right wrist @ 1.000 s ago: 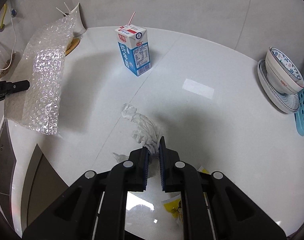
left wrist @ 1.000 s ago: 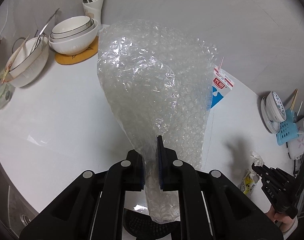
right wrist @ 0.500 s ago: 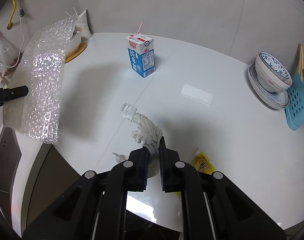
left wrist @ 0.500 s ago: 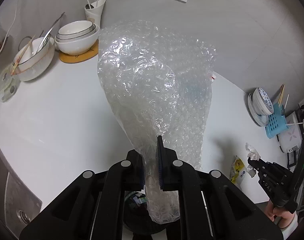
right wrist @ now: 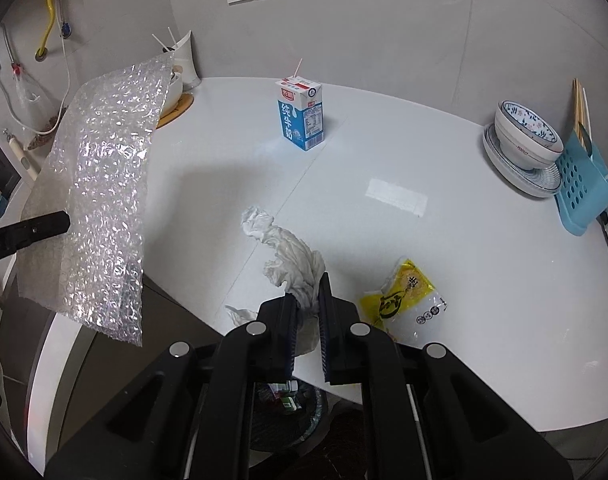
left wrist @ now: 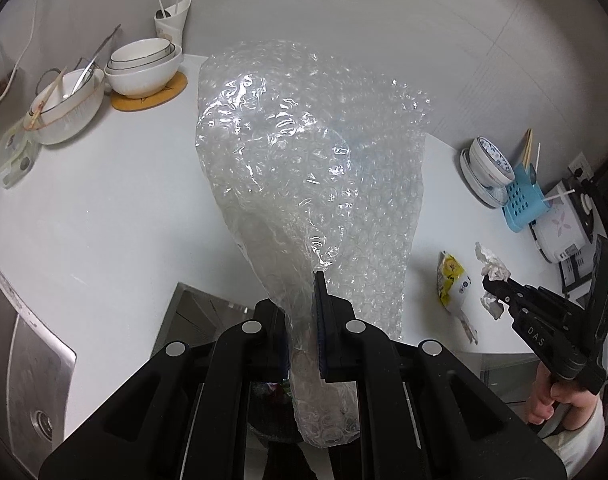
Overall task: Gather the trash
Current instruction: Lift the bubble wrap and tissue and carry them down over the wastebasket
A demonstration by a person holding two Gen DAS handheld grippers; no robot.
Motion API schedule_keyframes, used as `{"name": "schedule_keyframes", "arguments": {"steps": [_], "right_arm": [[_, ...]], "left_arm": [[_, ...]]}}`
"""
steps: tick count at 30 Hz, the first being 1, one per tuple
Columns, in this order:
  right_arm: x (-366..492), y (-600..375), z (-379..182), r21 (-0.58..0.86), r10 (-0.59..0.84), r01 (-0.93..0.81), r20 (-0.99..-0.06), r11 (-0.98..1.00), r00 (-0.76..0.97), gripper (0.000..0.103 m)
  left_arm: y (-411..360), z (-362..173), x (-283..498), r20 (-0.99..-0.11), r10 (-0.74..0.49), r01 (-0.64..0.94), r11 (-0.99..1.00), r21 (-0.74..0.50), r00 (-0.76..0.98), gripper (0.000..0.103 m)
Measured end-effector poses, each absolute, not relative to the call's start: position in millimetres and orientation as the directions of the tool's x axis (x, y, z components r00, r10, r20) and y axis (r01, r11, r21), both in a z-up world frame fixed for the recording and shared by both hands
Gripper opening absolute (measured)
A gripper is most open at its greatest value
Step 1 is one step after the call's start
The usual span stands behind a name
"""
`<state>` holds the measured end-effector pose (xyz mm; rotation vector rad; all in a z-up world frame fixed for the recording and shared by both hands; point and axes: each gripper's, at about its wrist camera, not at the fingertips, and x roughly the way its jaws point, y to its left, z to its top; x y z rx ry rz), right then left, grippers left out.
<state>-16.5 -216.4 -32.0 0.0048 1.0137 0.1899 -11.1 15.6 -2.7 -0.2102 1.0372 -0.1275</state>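
Note:
My left gripper (left wrist: 302,312) is shut on a large sheet of clear bubble wrap (left wrist: 312,176) and holds it in the air off the counter's front edge; the sheet also shows in the right wrist view (right wrist: 104,208). My right gripper (right wrist: 307,304) is shut on a crumpled white tissue (right wrist: 292,252), which also shows in the left wrist view (left wrist: 492,266). A black mesh trash bin (right wrist: 288,412) with trash in it sits on the floor below both grippers. A yellow snack packet (right wrist: 404,300) and a blue milk carton (right wrist: 302,114) with a straw stand on the white counter (right wrist: 424,160).
Stacked white bowls (left wrist: 142,66) on a cork mat and a bowl with chopsticks (left wrist: 66,106) sit at the back left. A patterned bowl on a plate (right wrist: 524,140) and a blue rack (right wrist: 584,184) stand at the right. A steel sink (left wrist: 36,392) lies at the lower left.
Both grippers have pulled back and risen from the counter with their loads. The tissue has lifted off the surface. The trash bin has come into view below the right gripper.

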Motion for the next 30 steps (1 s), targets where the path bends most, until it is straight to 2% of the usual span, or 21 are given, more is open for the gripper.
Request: {"name": "schedule_keyframes", "arguments": {"steps": [14, 30], "right_arm": [[-68, -204, -50, 0.085, 0.159, -0.169, -0.853, 0.982, 0.498, 0.009], [-99, -184, -101, 0.092, 0.182, -0.229, -0.893, 0.969, 0.411, 0.009]], "left_arm": [[13, -32, -79, -0.859, -0.237, 0.042, 0.969, -0.244, 0.454, 0.008], [13, -98, -121, -0.911, -0.182, 0.001, 0.981, -0.196, 0.369, 0.008]]}}
